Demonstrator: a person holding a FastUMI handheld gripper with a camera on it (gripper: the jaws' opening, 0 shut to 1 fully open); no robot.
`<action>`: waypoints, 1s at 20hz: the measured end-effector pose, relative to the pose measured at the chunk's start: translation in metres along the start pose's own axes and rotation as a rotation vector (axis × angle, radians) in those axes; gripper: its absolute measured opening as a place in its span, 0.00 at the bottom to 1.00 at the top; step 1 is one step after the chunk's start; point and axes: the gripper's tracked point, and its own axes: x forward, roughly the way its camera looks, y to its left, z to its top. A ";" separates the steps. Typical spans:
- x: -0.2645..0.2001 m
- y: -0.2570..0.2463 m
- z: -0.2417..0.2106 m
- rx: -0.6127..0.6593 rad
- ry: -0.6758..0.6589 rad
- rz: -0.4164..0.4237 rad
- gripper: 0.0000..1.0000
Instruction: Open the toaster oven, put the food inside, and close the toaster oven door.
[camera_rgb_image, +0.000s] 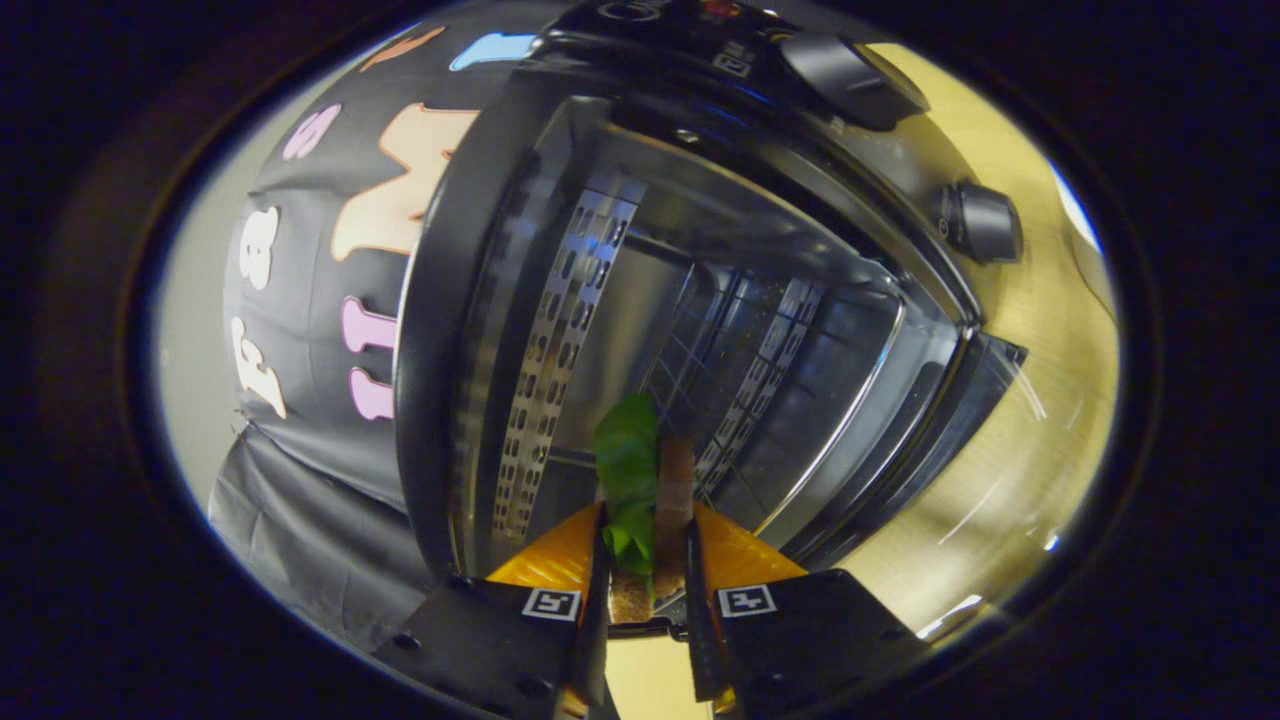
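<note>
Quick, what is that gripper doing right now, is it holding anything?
Gripper: shut on the food, a sandwich-like piece with a green leaf, held between its fingers just ahead of the open toaster oven.

A pale wooden tabletop (1040, 420) carries the scene, its grain catching streaks of light. The black toaster oven (700, 300) stands directly on it with its door (900, 450) open, swung down toward the wood. A strip of the same pale tabletop shows below the claw (645, 560), which is clamped on the food (640, 480).
</note>
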 end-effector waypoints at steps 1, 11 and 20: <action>-0.001 0.000 0.002 -0.026 -0.006 -0.015 0.40; -0.022 -0.011 0.013 -0.223 -0.036 -0.181 0.79; -0.038 -0.038 0.022 -0.241 -0.016 -0.345 0.99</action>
